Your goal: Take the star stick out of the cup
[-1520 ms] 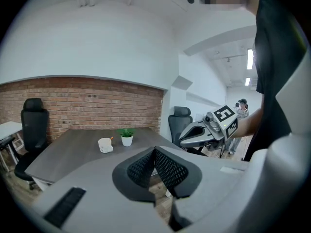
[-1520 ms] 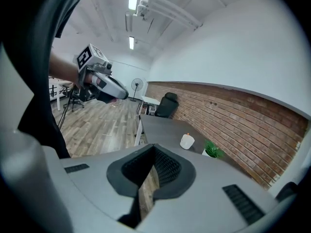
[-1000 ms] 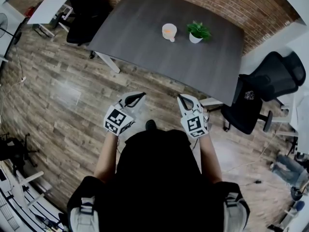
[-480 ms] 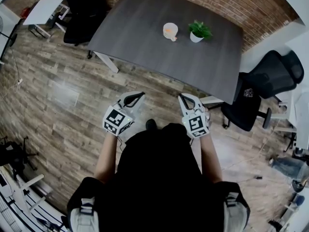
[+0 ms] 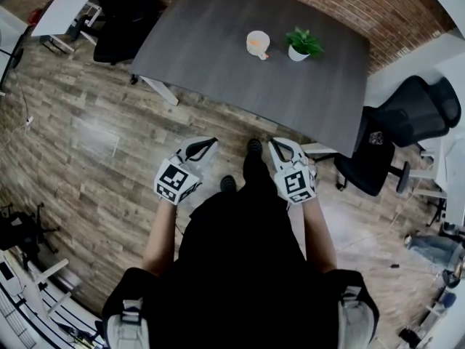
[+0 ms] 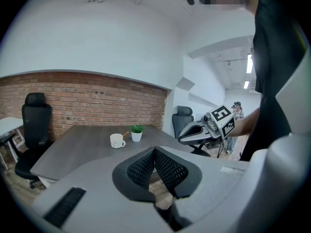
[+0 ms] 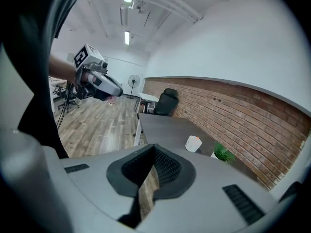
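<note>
A white cup [image 5: 257, 43] stands on the dark grey table [image 5: 211, 42], with something orange in it. In the left gripper view an orange stick [image 6: 125, 134] leans out of the cup [image 6: 116, 140]; its star end does not show. The cup [image 7: 193, 143] is also in the right gripper view. Both grippers are held at waist height over the wooden floor, well short of the table. My left gripper [image 5: 203, 146] and right gripper [image 5: 280, 147] point toward the table. Each has its jaws closed together with nothing between them.
A small potted plant [image 5: 301, 46] sits just right of the cup. Black office chairs stand at the table's far left [image 5: 120, 20] and right [image 5: 396, 133]. A brick wall [image 6: 87, 98] runs behind the table. The person's shoe [image 5: 253, 148] shows between the grippers.
The person has stepped toward the table; a foot now shows between the grippers. The table has drifted slightly nearer. Both grippers keep their pose and stay shut.
</note>
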Tool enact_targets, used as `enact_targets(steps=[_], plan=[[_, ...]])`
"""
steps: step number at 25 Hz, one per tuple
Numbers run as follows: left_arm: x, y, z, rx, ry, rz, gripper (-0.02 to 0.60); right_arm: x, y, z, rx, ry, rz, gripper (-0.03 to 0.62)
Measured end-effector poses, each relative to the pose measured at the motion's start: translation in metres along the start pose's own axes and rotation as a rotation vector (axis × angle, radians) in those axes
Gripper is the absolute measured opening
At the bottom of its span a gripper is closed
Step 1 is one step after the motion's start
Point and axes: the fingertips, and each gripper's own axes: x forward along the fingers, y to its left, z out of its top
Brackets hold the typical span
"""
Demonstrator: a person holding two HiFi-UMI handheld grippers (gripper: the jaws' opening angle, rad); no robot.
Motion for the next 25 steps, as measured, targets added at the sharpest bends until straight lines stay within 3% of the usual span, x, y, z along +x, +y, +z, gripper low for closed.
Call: enact_targets(steps=[6, 18, 25], plan=[[0.018, 0.033, 0.004, -0.034, 0.015, 0.037, 0.002, 0.032, -0.026, 0.009, -0.008, -0.009, 0.039, 0.0], [0.089, 0.081, 0.045, -0.024, 0.023, 0.062, 0.002, 0.09, -0.11, 0.014, -0.03, -0.006, 0.086, 0.0], [0.105, 0.1, 0.055, -0.041, 0.029, 0.124, 0.002, 0.115, -0.146, 0.014, -0.031, -0.025, 0.128, 0.0]])
